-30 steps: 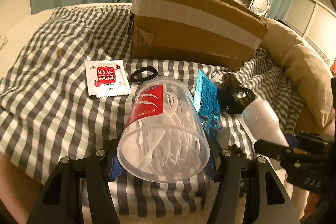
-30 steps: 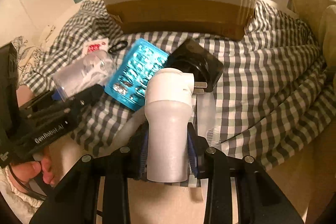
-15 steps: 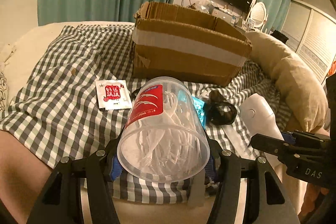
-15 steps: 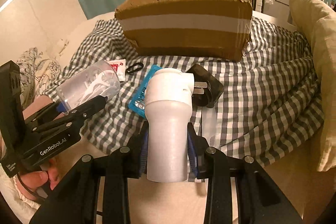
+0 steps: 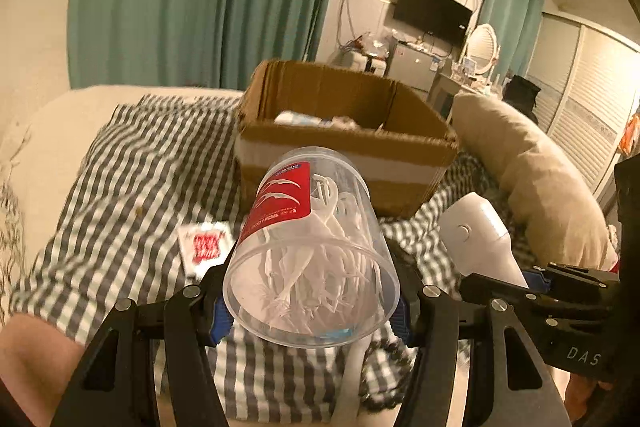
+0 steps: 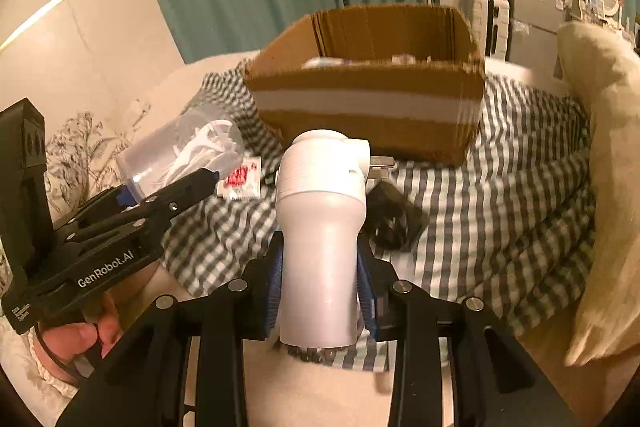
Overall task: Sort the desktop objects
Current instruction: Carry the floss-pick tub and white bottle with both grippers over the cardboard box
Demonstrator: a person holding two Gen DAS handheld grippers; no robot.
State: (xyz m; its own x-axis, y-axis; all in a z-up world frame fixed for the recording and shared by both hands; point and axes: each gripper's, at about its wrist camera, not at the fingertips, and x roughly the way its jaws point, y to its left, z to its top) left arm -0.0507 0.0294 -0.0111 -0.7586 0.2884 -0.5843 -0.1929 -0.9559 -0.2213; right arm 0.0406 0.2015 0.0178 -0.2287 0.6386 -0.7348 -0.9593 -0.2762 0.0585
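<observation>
Above the checked bed [image 5: 120, 163], a floss tub [image 5: 312, 251] and white device [image 6: 320, 227] are being held clamped in both grippers' fingers; next, the cardboard box [image 5: 344, 147] must be reached

There were two grippers in the room: the left gripper [image 5: 312, 307] and the right gripper [image 6: 320, 287], each with one thing clamped in it. One clear tub [image 5: 310, 247] of white floss picks, too many to count, sat in the left. One white device [image 6: 322, 239] sat in the right. One cardboard box [image 5: 344, 143] stood at the far end of one checked blanket [image 5: 132, 179]. One red-and-white sachet [image 5: 204, 245] and one black object [image 6: 394, 223] lay nearer. One beige pillow [image 5: 532, 179] lay at the right.
</observation>
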